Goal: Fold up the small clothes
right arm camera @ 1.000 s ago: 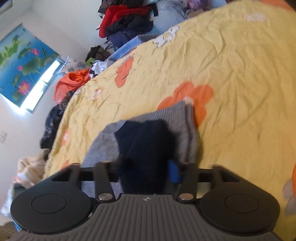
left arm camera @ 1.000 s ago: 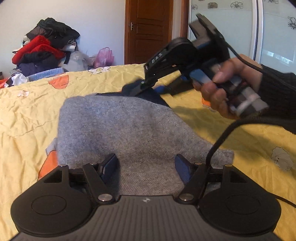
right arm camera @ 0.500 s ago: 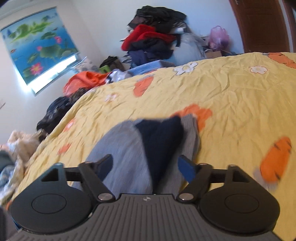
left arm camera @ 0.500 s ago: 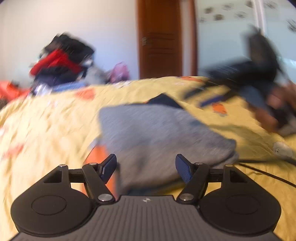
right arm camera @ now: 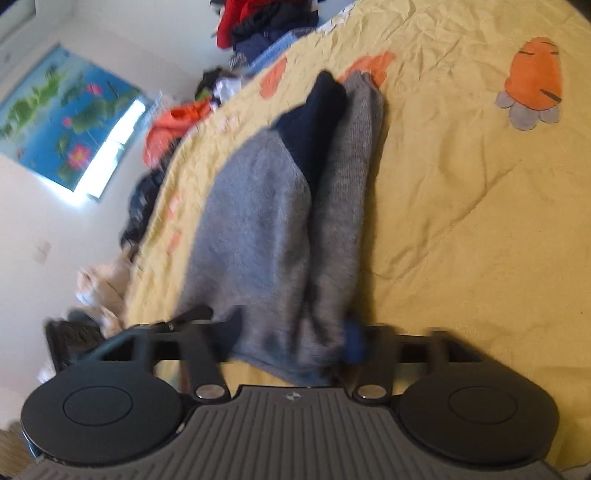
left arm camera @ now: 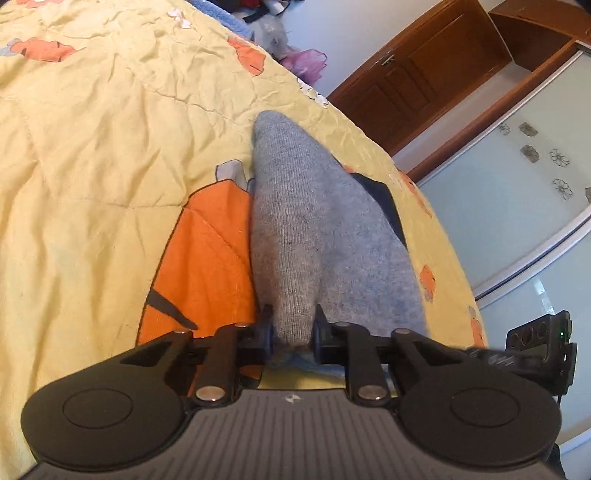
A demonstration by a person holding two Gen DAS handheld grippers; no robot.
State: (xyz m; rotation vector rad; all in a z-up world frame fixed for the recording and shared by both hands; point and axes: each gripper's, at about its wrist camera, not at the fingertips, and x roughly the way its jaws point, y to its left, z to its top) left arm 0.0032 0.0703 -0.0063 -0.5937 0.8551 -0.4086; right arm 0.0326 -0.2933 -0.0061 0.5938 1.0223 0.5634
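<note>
A grey knit garment lies folded lengthwise on the yellow quilt, with a dark navy part showing along its far side. My left gripper is closing on the garment's near end, and both pads press a gathered ridge of grey knit. In the blurred right wrist view, the right gripper is also closing, with a thick bunch of the grey garment filling the gap from finger to finger. The navy part lies at the far end there.
Orange carrot prints mark the quilt beside the garment. A pile of clothes sits beyond the bed, and orange clothing lies off its left edge. A wooden door and a frosted sliding door stand behind.
Both grippers came down to the garment's near end and rolled. The right let go of the navy part and opened. Both went from open to closing on grey fabric.
</note>
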